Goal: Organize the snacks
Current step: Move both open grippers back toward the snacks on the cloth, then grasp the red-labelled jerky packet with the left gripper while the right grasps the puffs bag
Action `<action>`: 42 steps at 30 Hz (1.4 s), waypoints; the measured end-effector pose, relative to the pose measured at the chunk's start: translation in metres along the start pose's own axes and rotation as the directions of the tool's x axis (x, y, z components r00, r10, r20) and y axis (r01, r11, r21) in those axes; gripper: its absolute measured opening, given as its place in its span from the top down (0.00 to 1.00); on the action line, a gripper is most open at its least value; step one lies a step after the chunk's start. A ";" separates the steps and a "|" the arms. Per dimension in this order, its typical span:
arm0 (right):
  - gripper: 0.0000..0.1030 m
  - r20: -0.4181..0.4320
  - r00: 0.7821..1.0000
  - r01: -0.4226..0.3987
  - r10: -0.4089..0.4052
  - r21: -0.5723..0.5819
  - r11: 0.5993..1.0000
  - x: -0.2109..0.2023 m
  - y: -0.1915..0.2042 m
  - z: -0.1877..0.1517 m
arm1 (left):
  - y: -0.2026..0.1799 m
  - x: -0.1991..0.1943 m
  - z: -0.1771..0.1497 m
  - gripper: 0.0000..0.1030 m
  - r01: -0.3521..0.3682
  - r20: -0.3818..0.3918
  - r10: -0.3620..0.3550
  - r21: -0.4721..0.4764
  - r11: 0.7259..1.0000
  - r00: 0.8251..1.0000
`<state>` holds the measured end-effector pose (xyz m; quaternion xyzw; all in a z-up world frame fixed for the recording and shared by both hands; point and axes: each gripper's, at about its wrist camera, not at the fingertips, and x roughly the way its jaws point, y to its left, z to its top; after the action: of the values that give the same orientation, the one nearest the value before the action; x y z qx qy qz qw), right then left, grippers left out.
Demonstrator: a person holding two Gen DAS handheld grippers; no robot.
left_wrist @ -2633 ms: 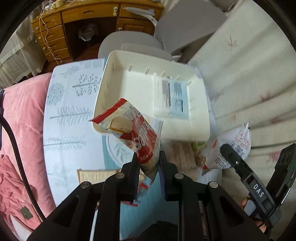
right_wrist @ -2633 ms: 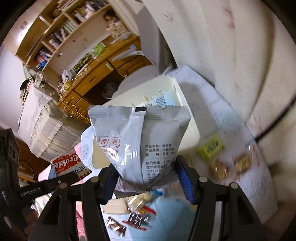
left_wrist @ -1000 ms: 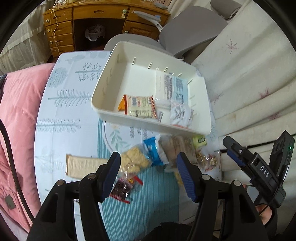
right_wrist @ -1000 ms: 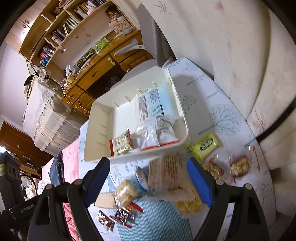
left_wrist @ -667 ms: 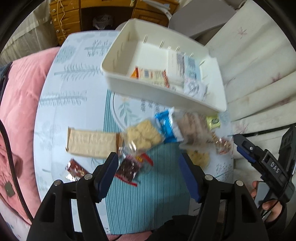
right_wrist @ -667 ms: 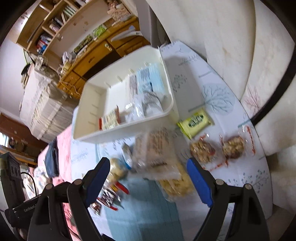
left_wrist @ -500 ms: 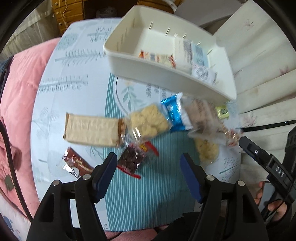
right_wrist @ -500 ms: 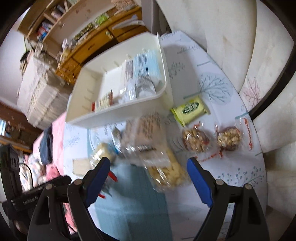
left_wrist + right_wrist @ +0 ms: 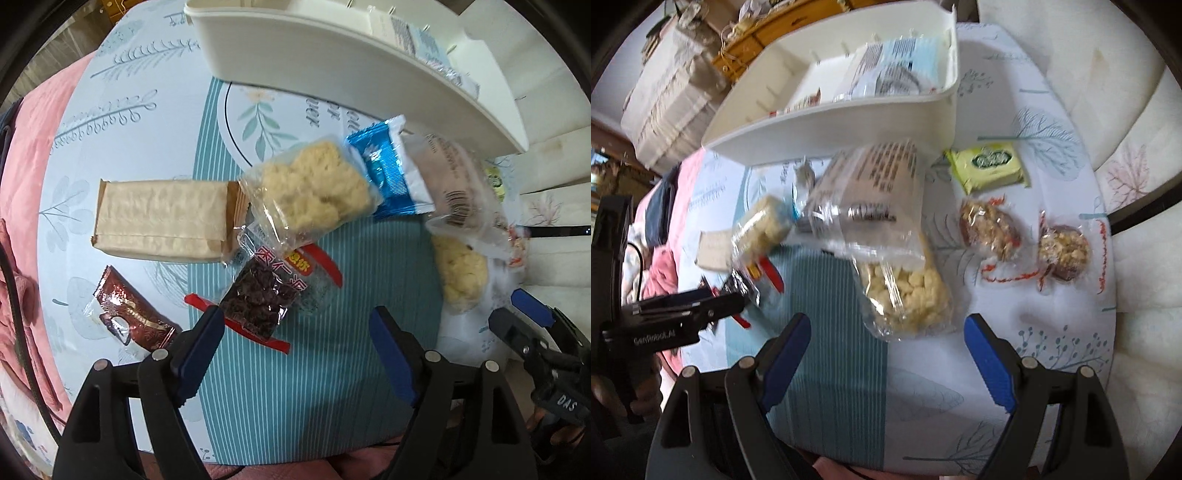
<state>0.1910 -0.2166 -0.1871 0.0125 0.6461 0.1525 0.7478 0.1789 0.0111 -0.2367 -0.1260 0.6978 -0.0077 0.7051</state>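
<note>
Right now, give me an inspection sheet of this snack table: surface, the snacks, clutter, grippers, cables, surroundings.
Surface: table under a leaf-print cloth.
Job's things: white bin holding a few packets; loose snacks in front, among them a cracker pack, a blue packet and a green packet.
Clutter: nothing seen.
Grippers: left gripper and right gripper open, empty; left jaws have just been opening.
Cables: black cable at the left edge.
Surroundings: pink bedding, wooden desk.

Table (image 9: 147,110) with a leaf-print cloth, snacks scattered before a white tray (image 9: 332,62).
Nearest the tray lie a blue packet (image 9: 388,173), a clear barcoded bag (image 9: 871,192) and a green packet (image 9: 990,166). Farther from it: a tan cracker pack (image 9: 162,218), pale puff bags (image 9: 314,188), a dark-fruit bag (image 9: 262,295), a maroon wrapper (image 9: 129,314) and two nut clusters (image 9: 990,225).
</note>
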 end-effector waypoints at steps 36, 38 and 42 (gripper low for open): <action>0.43 -0.065 0.981 0.173 -0.185 -0.160 0.972 0.069 0.026 0.019 | 0.013 0.038 0.029 0.50 -0.081 0.001 0.081 -0.003 0.997 0.997; 0.43 -0.067 0.979 0.178 -0.191 -0.168 0.970 0.069 0.027 0.018 | 0.014 0.036 0.026 0.51 -0.071 0.000 0.071 -0.004 0.997 0.997; 0.45 -0.086 0.980 0.165 -0.180 -0.164 0.973 0.067 0.025 0.010 | 0.013 0.032 0.017 0.52 -0.043 -0.010 0.043 -0.007 0.999 0.999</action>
<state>0.2036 -0.1749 -0.2449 -0.1098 0.6676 0.1373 0.7235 0.1939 0.0206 -0.2708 -0.1133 0.7039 0.0093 0.7012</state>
